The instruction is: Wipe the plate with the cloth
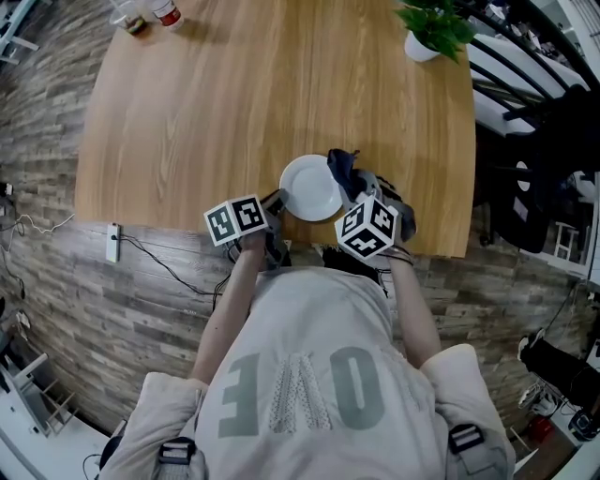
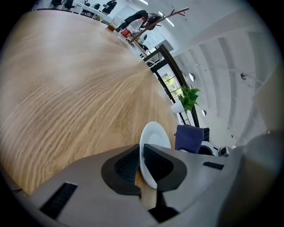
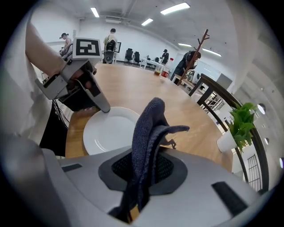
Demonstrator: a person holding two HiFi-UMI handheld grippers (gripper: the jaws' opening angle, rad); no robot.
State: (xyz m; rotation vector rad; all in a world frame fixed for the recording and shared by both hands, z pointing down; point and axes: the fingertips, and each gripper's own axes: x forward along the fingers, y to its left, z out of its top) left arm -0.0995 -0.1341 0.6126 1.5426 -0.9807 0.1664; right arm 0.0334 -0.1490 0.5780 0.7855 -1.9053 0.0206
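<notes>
At the near edge of the worktop (image 1: 187, 112), the left claw (image 2: 141, 162) was pinched onto the rim of the white plate (image 1: 309, 187), one pad on each side of the lip, steadying it. Just beside it, the right claw (image 3: 142, 170) was clamped on the dark blue cloth (image 3: 148, 133), and a bunched fold stood up out of the jaws, hanging by the plate's right side. That plate looked like glazed ceramic: stiff, smooth, probably slippery and breakable, so the rim was the sensible place to hold it, firmly but not hard. The cloth looked knitted, soft and light. It would flop, so a grip low on the bunch left plenty free to rub with. Farther back, a potted plant (image 1: 433, 28) stood well apart.
</notes>
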